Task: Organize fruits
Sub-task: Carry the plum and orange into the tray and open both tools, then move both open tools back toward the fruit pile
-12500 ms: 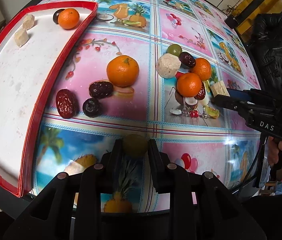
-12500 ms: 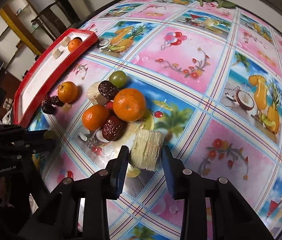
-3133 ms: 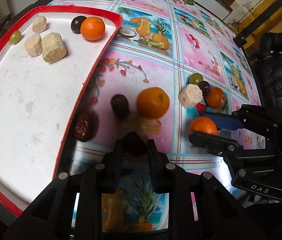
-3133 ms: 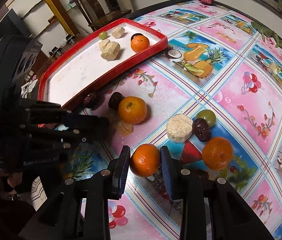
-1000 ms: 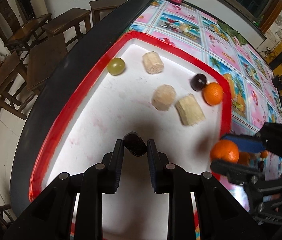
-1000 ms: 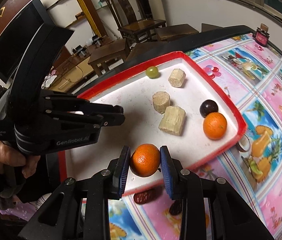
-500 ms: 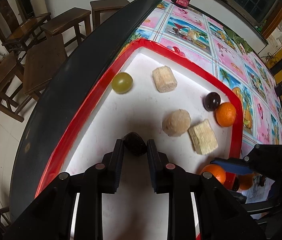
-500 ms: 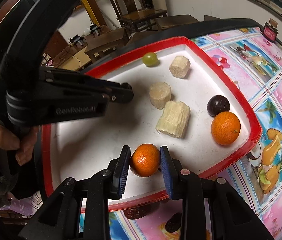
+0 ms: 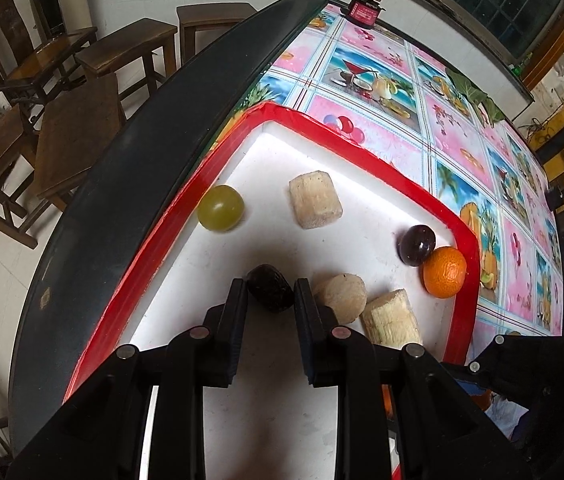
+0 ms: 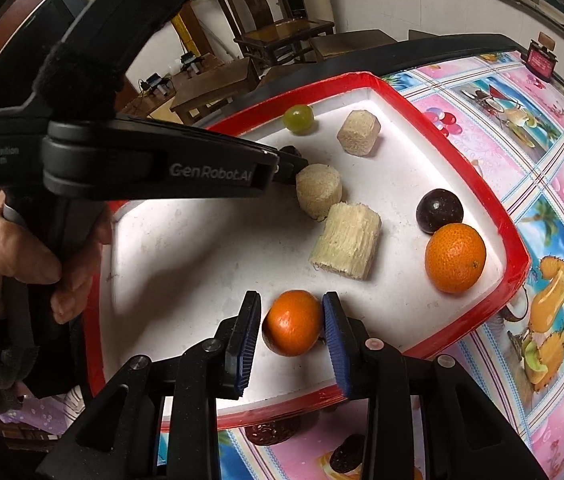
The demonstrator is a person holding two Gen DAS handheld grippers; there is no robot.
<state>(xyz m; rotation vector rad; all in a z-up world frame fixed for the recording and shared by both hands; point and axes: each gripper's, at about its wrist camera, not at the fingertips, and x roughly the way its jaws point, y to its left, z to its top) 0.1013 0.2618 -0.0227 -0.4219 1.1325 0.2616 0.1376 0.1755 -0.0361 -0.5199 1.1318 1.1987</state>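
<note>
A red-rimmed white tray holds a green grape, three pale cane pieces, a dark plum and an orange. My left gripper is shut on a dark wrinkled date, low over the tray floor beside a round cane piece. The right wrist view shows its tip against that cane piece. My right gripper is opening. A second orange sits on the tray floor between its fingers, with slim gaps at the pads.
Outside the tray's near rim, a red date and a dark fruit lie on the fruit-print tablecloth. The table's black edge runs close along the tray, with wooden chairs beyond. A hand grips the left tool.
My left gripper has carried the date farther into the tray, nearer the grape and cane pieces. The right jaws have parted a little around the orange, which now rests on the tray.
</note>
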